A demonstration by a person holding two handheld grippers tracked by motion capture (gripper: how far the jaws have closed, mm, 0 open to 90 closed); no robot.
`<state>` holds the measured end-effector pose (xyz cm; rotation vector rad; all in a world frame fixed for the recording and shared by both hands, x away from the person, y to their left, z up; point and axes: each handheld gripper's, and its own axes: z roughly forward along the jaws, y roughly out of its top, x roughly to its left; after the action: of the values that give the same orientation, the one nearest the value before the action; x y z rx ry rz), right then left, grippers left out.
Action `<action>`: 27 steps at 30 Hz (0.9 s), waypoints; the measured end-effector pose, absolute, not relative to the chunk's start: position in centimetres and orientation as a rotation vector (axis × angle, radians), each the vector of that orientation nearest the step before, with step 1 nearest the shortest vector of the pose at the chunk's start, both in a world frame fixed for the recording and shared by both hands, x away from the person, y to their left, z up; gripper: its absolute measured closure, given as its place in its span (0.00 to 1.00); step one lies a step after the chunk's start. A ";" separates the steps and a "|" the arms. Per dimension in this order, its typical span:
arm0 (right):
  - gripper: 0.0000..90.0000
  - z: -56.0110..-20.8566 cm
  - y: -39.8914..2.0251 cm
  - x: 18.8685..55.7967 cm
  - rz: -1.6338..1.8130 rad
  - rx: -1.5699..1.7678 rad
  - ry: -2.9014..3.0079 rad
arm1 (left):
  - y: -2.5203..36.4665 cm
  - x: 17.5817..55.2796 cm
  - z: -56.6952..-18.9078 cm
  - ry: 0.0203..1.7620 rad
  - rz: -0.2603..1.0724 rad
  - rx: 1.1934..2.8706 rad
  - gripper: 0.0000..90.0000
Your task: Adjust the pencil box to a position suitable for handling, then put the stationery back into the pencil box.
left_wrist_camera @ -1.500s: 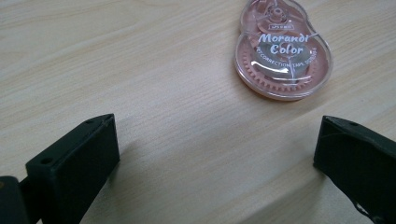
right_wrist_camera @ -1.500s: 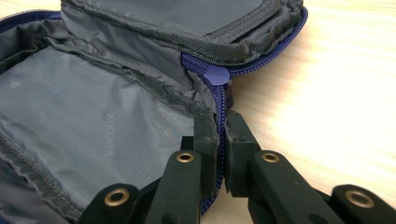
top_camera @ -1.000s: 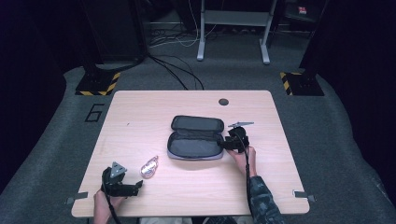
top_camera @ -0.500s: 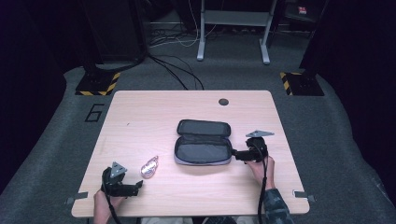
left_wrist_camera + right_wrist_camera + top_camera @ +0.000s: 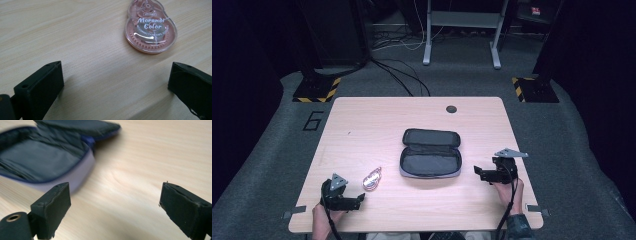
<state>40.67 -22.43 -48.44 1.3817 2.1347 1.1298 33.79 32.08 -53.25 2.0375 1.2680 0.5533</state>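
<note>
— Wood-grain table (image 5: pixel 362 125), pale, with a dark pencil case (image 5: pixel 430 154) lying unzipped near its middle, lid folded back toward the far edge. Where is the right tool?

— The right tool (image 5: pixel 478 173) sits just off the case's right end, apart from it, pointing toward it. Its jaws have just been opening and stand wide with nothing between them; in the right gripper view the case (image 5: pixel 47 157) lies ahead and to the left of them.

— And the left tool?

— The left tool (image 5: pixel 360 199) rests near the table's front left corner, jaws spread wide over bare wood. A pink correction tape (image 5: pixel 372 178) lies just beyond it, left of the case; in the left gripper view the tape (image 5: pixel 151 27) lies ahead, clear of both jaws.
</note>
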 end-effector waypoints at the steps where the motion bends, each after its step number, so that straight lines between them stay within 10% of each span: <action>1: 0.10 -48.7 -22.9 40.4 1.109 1.390 2.132 | 32.1 33.8 -53.2 1.267 0.553 2.038 0.00; 27: 0.04 -52.8 -25.8 38.7 0.894 1.424 2.112 | 31.8 34.1 -51.6 1.262 0.535 1.983 0.00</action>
<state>38.68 -25.85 -52.84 1.4241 2.1125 0.8940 34.09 31.83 -51.57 1.9833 1.2618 0.5354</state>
